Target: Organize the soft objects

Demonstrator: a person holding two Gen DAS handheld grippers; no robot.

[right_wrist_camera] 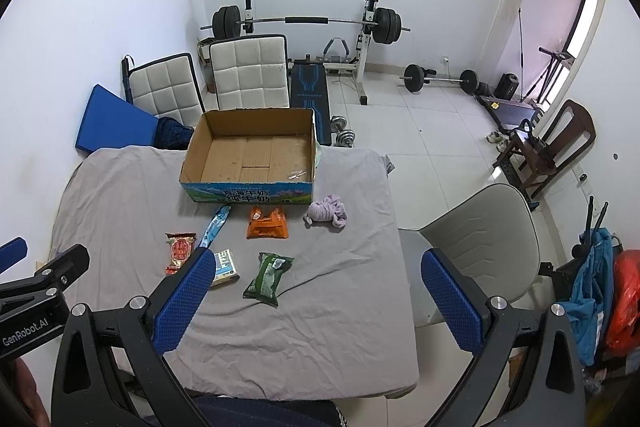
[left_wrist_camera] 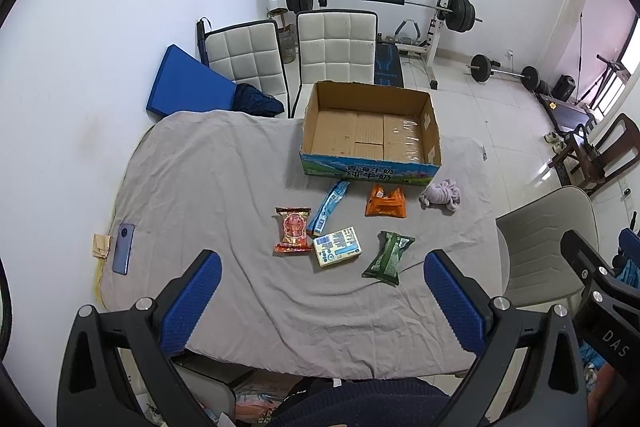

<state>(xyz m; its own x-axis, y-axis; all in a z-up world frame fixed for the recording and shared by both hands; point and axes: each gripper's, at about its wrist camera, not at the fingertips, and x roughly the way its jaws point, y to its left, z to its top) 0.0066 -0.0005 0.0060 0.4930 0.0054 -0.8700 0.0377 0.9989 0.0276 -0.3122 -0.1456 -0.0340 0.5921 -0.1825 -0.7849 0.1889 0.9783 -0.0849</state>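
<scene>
An open, empty cardboard box (left_wrist_camera: 370, 131) (right_wrist_camera: 252, 155) stands at the far side of the grey-covered table (left_wrist_camera: 224, 187) (right_wrist_camera: 320, 287). In front of it lie a red snack packet (left_wrist_camera: 293, 231) (right_wrist_camera: 181, 251), a blue stick packet (left_wrist_camera: 329, 205) (right_wrist_camera: 215, 225), an orange packet (left_wrist_camera: 386, 203) (right_wrist_camera: 267, 223), a pale tissue pack (left_wrist_camera: 338, 246) (right_wrist_camera: 226, 267), a green packet (left_wrist_camera: 389, 257) (right_wrist_camera: 269, 274) and a crumpled purple cloth (left_wrist_camera: 442, 195) (right_wrist_camera: 327, 214). My left gripper (left_wrist_camera: 322, 299) and right gripper (right_wrist_camera: 316, 301) are both open and empty, held above the table's near edge.
A blue phone (left_wrist_camera: 123, 249) lies at the table's left edge. A beige chair (left_wrist_camera: 548, 247) (right_wrist_camera: 476, 247) stands at the right side. Two white padded chairs (left_wrist_camera: 336, 47) (right_wrist_camera: 248, 73) and a barbell rack (left_wrist_camera: 380, 1) stand behind the table.
</scene>
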